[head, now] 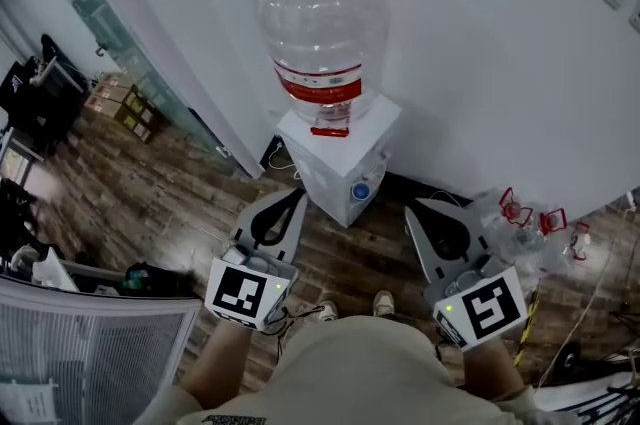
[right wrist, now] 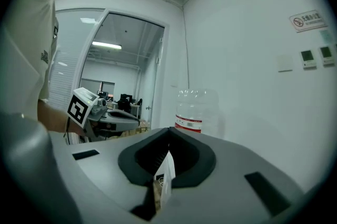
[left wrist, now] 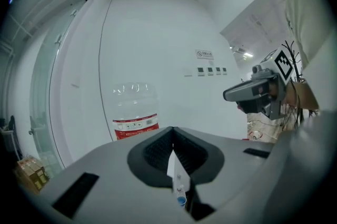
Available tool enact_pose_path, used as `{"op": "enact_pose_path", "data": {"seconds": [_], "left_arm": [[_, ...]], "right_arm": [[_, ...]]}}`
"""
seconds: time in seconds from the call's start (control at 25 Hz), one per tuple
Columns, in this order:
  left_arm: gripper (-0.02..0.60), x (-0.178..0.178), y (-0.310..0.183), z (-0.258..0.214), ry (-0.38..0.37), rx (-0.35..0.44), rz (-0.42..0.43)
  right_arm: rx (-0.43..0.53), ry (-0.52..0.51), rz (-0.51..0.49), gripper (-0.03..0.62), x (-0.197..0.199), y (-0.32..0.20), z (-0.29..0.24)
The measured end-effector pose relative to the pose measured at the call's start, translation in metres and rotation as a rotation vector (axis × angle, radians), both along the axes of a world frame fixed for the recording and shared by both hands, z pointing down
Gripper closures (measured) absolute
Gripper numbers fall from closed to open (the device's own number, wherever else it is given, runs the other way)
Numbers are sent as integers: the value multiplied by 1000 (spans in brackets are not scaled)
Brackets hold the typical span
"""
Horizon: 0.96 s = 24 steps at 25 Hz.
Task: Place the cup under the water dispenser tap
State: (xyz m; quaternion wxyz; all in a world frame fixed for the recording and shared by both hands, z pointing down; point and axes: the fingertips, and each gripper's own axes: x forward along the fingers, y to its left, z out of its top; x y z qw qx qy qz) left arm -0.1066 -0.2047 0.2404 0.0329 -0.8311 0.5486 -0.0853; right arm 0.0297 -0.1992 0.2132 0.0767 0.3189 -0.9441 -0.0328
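Both left claw (head: 294, 195) and right claw (head: 413, 209), smooth grey plastic, sit pressed together, empty, facing the clear ribbed bottle (head: 320, 23).

Head view steeply down, 2 gripper views level, all 3 on the water bottle (head: 322, 23).

Bottle (head: 320, 23) atop dispenser (head: 335, 168), wall (head: 480, 43) behind, boxes (head: 125, 103) far L.
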Motion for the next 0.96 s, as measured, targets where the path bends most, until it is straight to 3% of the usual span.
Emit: {"op": "enact_pose_path", "data": {"seconds": [0.72,0.96], "left_arm": [[575,-3,-2,1,12,-12,-13],[575,-2,2,9,-30,-26,-9]], "right_arm": [[-19,13,33,588,10,-17,8],[-49,-15,25,588,8,-16,11]]}}
